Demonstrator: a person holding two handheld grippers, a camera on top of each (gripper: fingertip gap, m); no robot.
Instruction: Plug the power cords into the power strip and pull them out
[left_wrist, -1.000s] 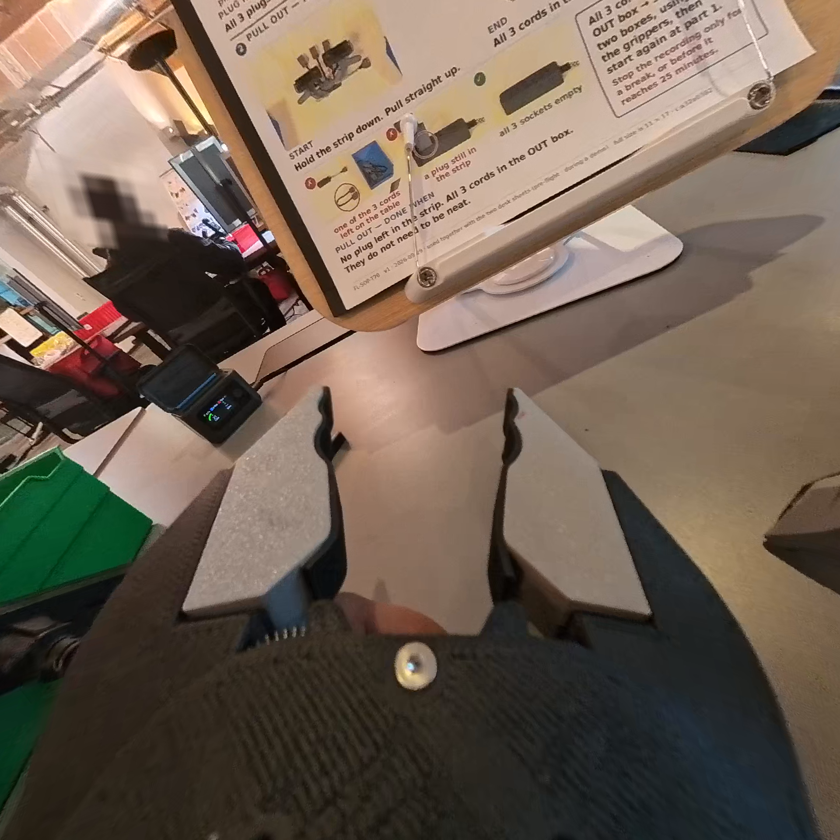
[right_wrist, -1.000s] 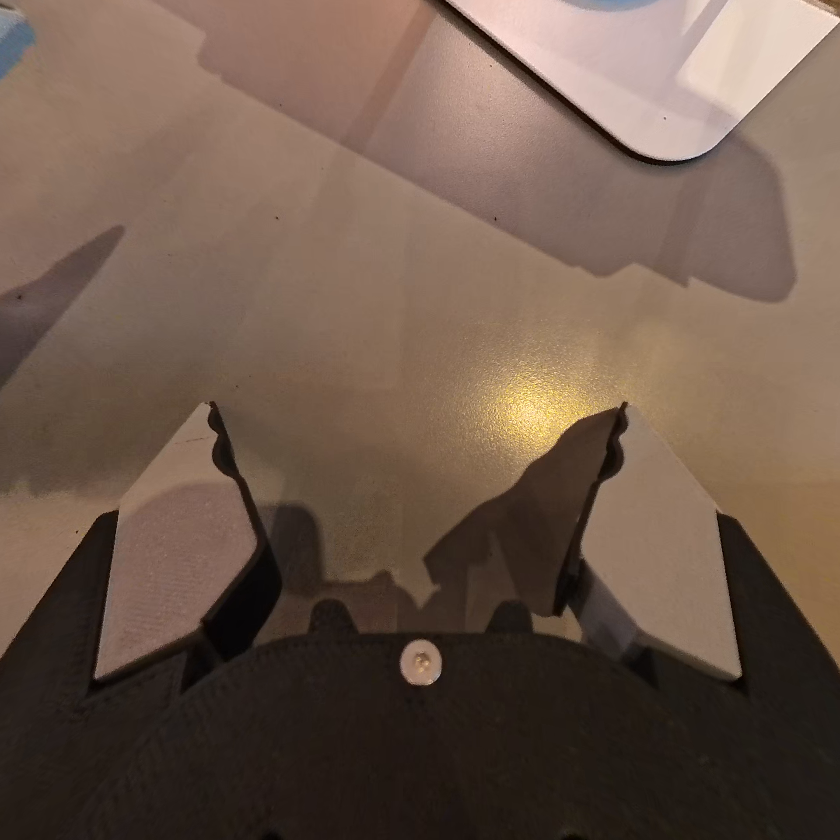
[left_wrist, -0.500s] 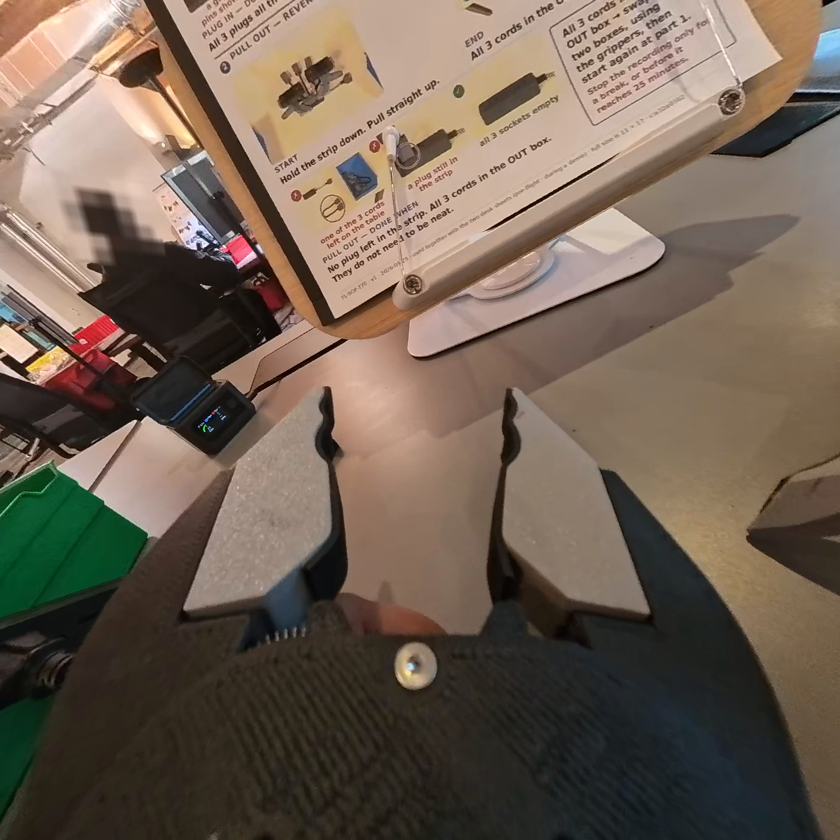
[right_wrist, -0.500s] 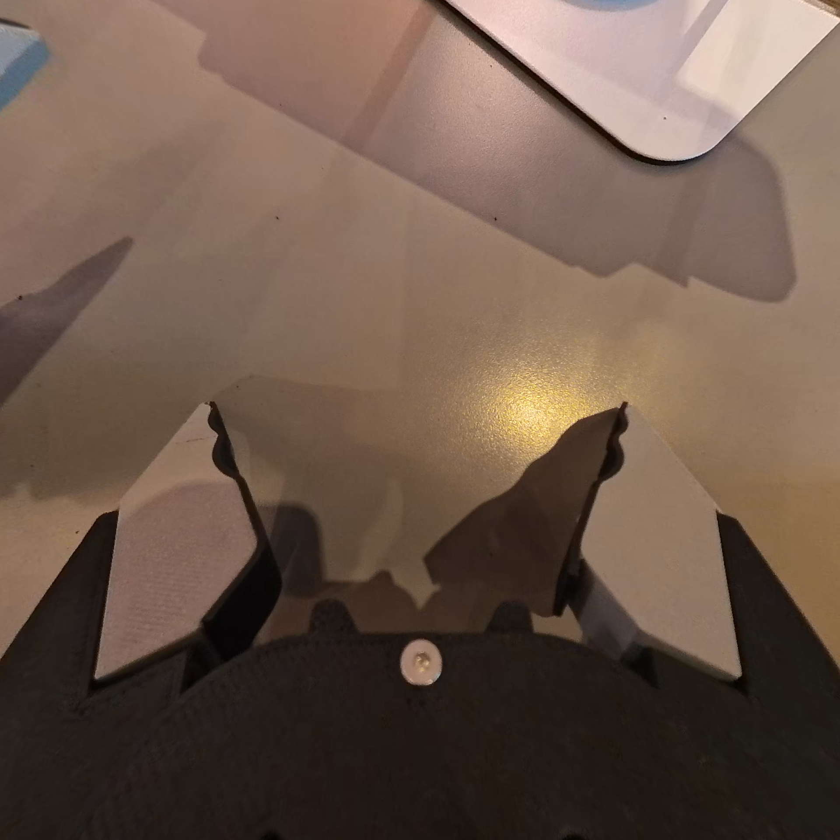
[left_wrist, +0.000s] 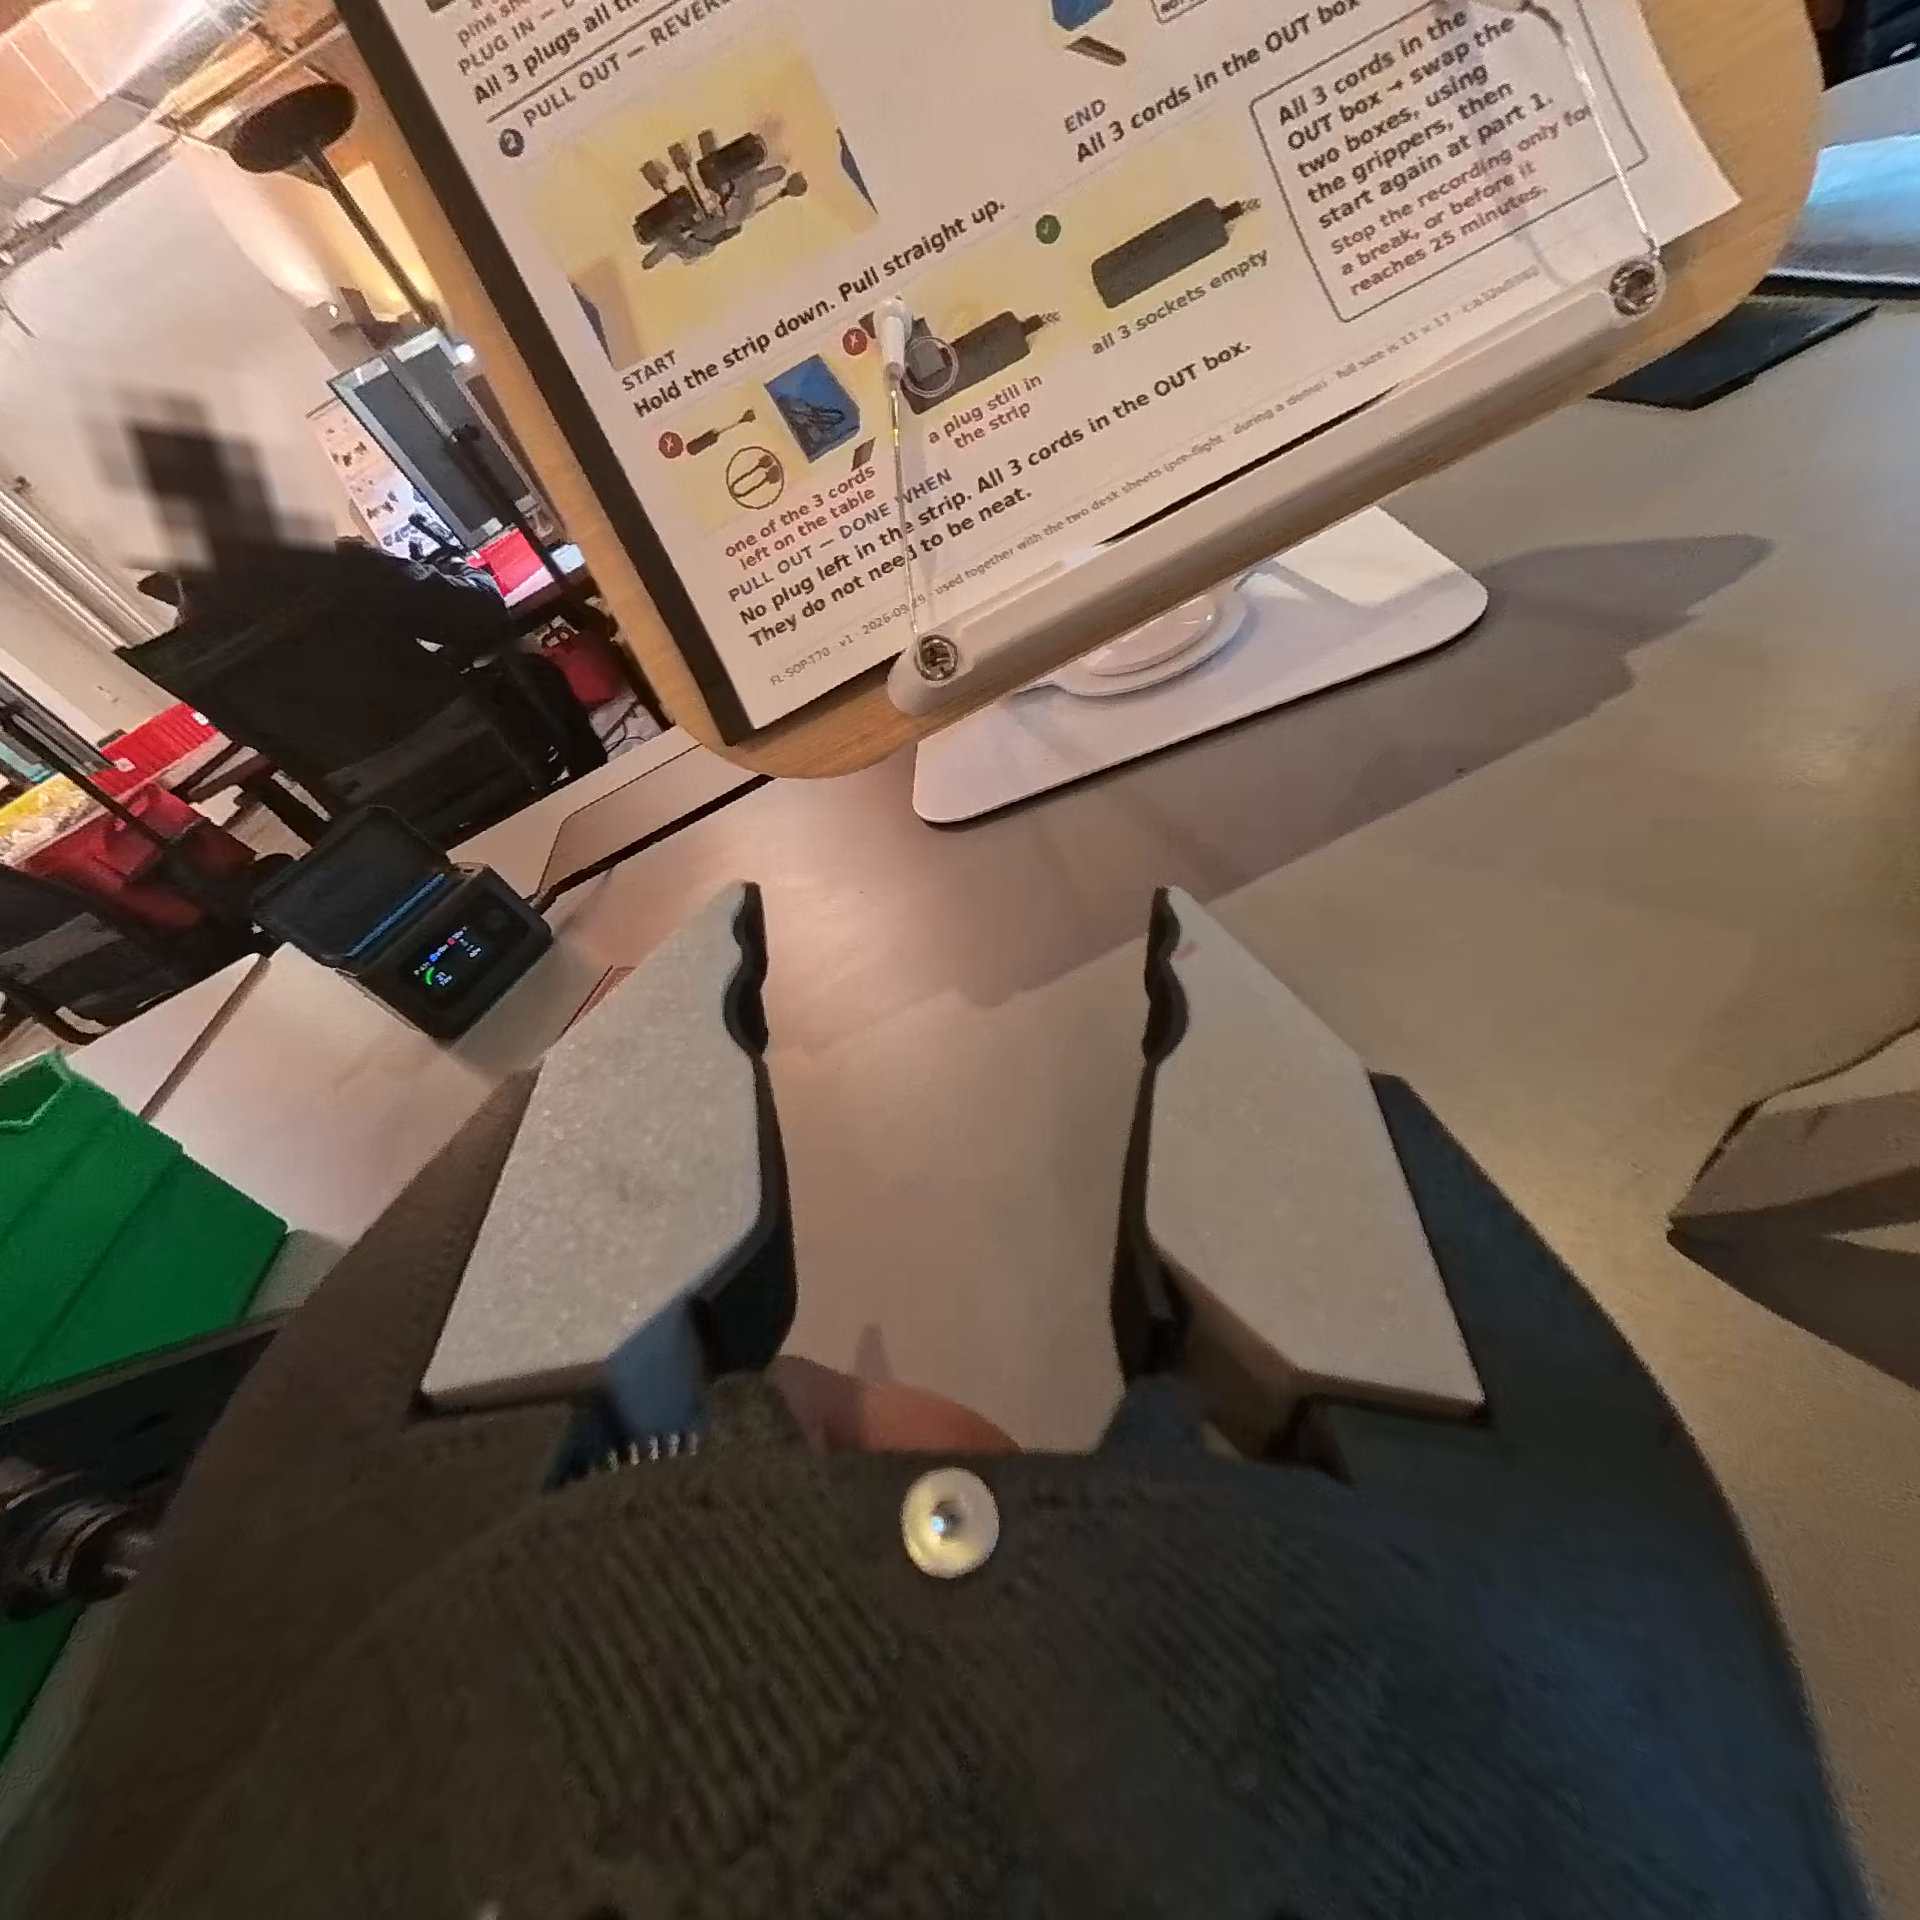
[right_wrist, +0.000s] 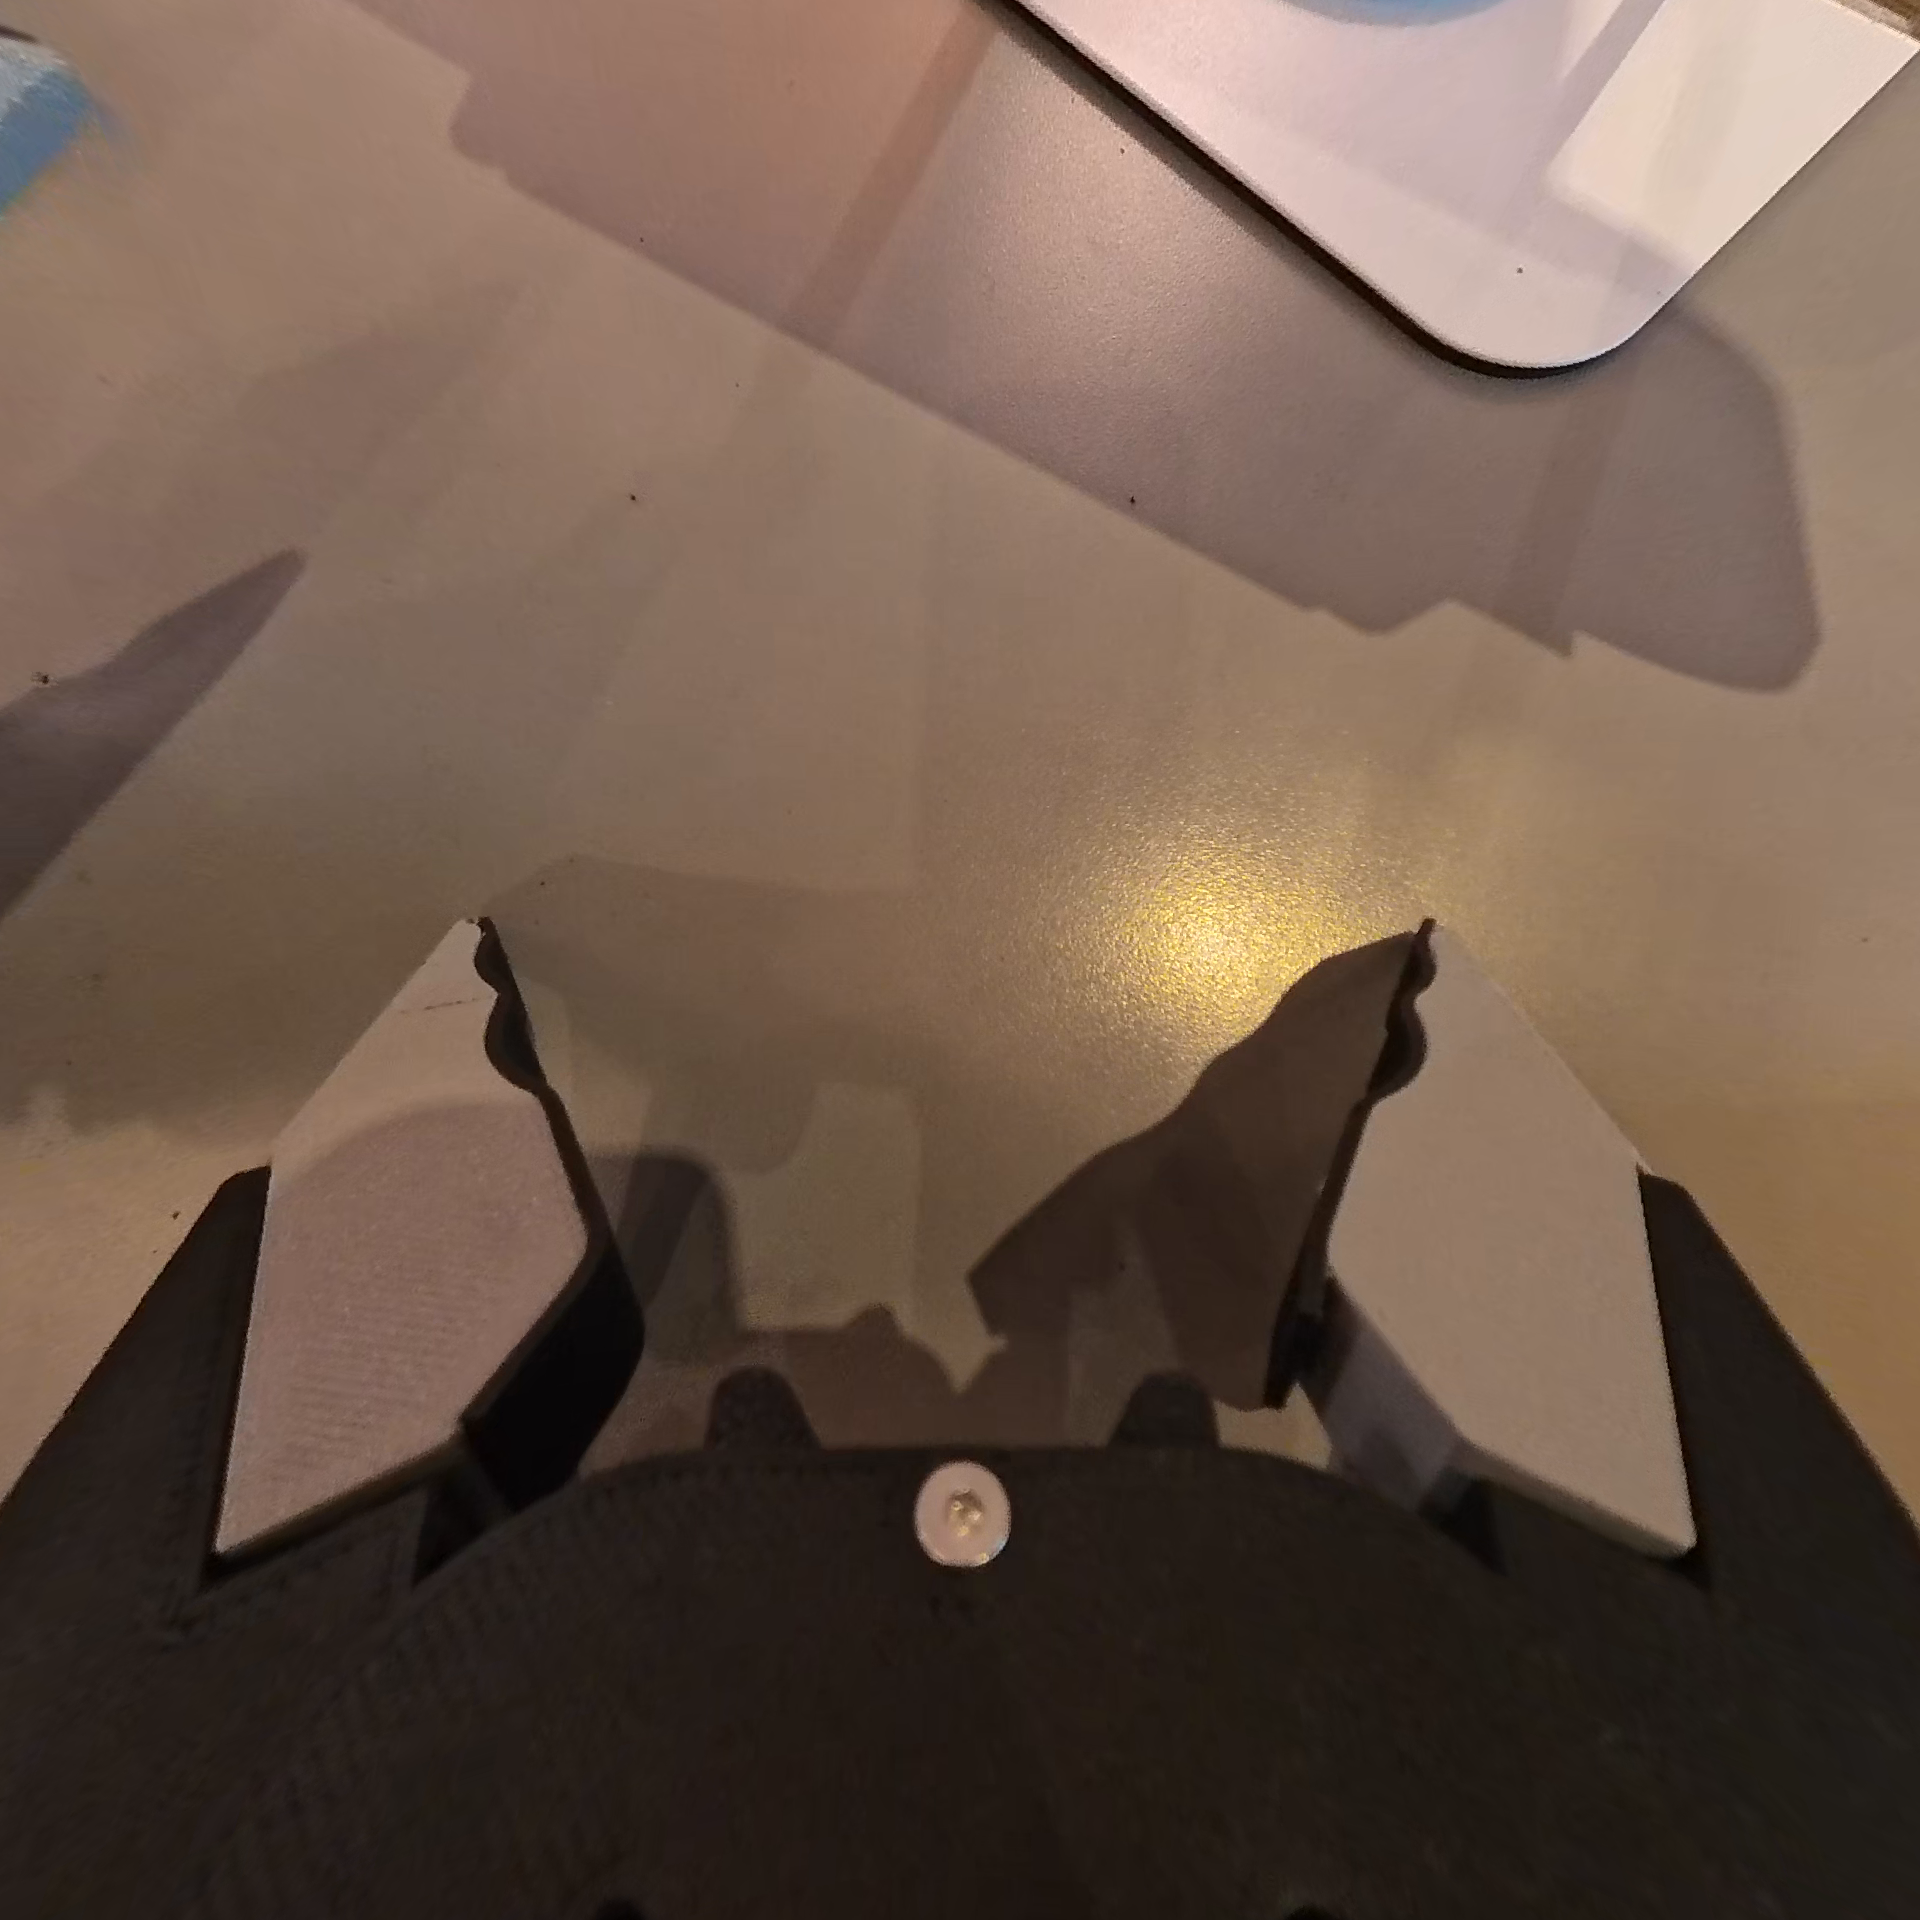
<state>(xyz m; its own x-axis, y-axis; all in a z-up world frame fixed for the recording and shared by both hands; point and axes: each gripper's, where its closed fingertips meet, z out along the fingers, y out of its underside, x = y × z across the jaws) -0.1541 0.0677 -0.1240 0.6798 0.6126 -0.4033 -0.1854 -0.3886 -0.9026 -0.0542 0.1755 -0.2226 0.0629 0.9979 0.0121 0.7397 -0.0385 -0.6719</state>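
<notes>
No power cord or power strip shows in either view. My left gripper (left_wrist: 951, 914) is open and empty, held low over the grey table (left_wrist: 1558, 987) and pointed at the instruction board. My right gripper (right_wrist: 951, 925) is open wide and empty, looking down at the bare grey table (right_wrist: 727, 675). The right edge of the left wrist view shows a grey fingertip (left_wrist: 1808, 1184) of the other gripper.
A wooden instruction board (left_wrist: 1039, 343) stands on a white base (left_wrist: 1195, 707), which also shows in the right wrist view (right_wrist: 1507, 177). A green box (left_wrist: 94, 1226) is at the left. A small black device with a lit screen (left_wrist: 416, 945) sits beyond it. A blue thing (right_wrist: 31, 125) is at the upper left.
The left gripper has shifted slightly, so the board sits a little differently in its view. The blue thing has edged into the right wrist view. Both grippers stay open.
</notes>
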